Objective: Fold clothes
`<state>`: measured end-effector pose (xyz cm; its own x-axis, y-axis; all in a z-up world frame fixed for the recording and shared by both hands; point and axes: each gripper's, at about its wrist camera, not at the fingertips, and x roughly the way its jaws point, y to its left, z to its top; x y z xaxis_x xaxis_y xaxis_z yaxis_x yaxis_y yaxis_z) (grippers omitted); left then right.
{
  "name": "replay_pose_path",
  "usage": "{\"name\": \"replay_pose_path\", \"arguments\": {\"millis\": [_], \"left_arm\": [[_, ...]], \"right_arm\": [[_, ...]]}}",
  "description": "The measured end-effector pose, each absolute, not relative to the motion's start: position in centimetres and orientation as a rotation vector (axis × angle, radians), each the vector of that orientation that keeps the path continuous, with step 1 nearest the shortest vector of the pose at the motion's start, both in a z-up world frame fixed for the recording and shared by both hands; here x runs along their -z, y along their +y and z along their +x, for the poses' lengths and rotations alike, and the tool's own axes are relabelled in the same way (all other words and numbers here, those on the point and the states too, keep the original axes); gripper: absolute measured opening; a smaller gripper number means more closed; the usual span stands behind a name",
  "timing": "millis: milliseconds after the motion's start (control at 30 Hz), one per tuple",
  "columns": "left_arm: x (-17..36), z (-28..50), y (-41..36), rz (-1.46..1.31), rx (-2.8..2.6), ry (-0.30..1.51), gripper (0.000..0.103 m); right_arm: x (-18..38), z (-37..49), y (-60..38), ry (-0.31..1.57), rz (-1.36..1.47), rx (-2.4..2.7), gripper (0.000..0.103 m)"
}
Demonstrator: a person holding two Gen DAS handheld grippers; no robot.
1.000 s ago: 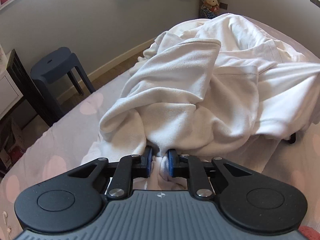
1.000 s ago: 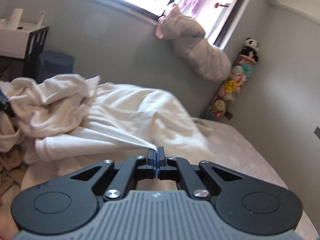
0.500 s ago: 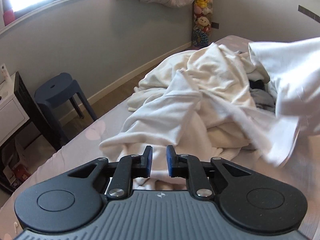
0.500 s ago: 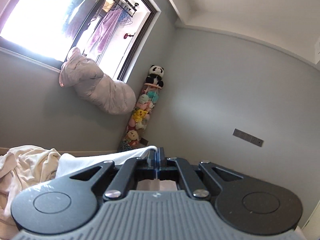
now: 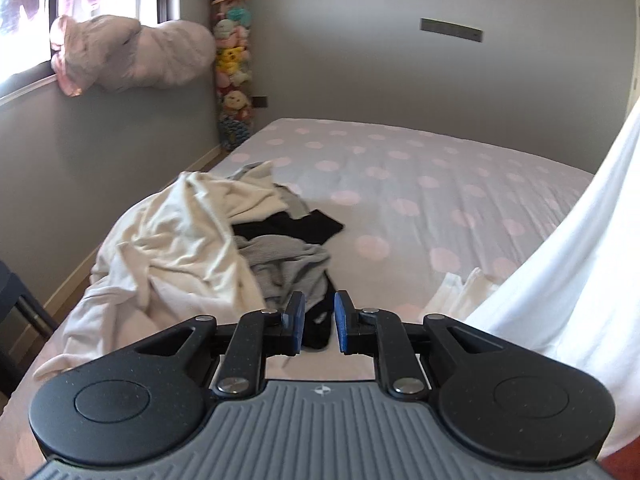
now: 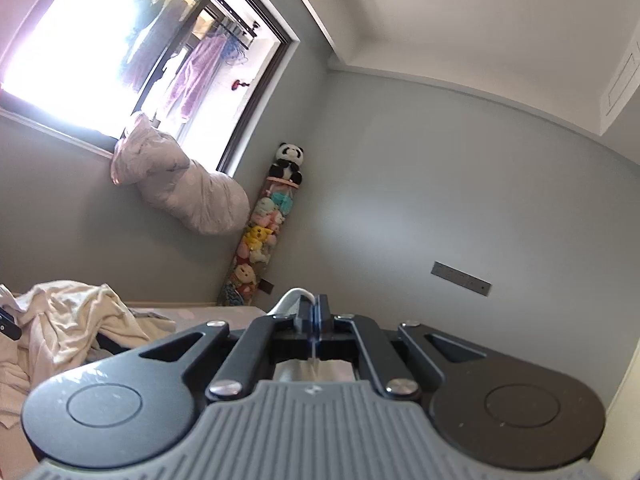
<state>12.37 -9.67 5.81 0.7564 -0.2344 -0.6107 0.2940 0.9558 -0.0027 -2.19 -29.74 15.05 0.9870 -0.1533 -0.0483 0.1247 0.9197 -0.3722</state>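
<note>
The right gripper [image 6: 316, 312] is pinching the white cotton garment [image 5: 560, 264]; the left gripper [image 5: 319, 322] is gaping empty. Its thin hem may be slipping out from the fingers.

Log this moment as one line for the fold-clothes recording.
left gripper: open, empty, above clothes pile | right gripper: shut on white garment, lifted, hanging at right | bed: pile at left edge

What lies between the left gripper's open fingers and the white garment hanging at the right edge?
In the left wrist view, only bare polka-dot bedsheet separates the left gripper from the white garment; the clothes pile sits leftward.
</note>
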Motion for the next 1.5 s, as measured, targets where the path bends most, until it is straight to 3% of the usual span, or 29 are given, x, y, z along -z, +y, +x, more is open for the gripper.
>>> {"name": "replay_pose_path", "arguments": {"millis": [400,567,700,867,1100,1167,1267,1400,1433,1500], "left_arm": [[-3.1,7.5,-21.3,0.220,0.578,0.700,0.017],[-1.0,5.5,-24.8,0.284,0.686,0.727,0.017],[1.4,3.5,-27.6,0.379,0.793,0.763,0.017],[5.4,1.0,-30.7,0.499,0.892,0.818,0.027],[10.4,-0.6,-33.8,0.624,0.917,0.911,0.034],[11.3,-0.8,-34.5,0.640,0.918,0.920,0.044],[12.7,-1.5,-35.6,0.692,0.939,0.915,0.049],[15.0,-2.3,-36.6,0.765,0.883,0.852,0.048],[15.3,-2.3,-36.7,0.771,0.861,0.835,0.044],[15.4,-2.2,-36.4,0.743,0.833,0.822,0.027]], "right_arm": [[-2.7,-2.7,-39.9,0.547,-0.187,0.151,0.007],[-0.4,-5.3,-41.6,0.597,-0.163,0.147,0.041],[-1.0,-8.7,-43.3,0.562,-0.138,0.174,0.054],[-0.4,-12.7,-44.4,0.589,-0.121,0.193,0.056],[4.6,-15.9,-43.9,0.675,-0.012,0.206,0.058],[5.7,-16.1,-43.8,0.683,0.022,0.217,0.058],[6.3,-16.3,-44.2,0.665,0.057,0.248,0.058],[7.1,-16.5,-44.7,0.646,0.100,0.286,0.066],[7.3,-16.5,-44.8,0.650,0.108,0.291,0.066],[7.6,-16.0,-44.7,0.665,0.100,0.295,0.066]]}}
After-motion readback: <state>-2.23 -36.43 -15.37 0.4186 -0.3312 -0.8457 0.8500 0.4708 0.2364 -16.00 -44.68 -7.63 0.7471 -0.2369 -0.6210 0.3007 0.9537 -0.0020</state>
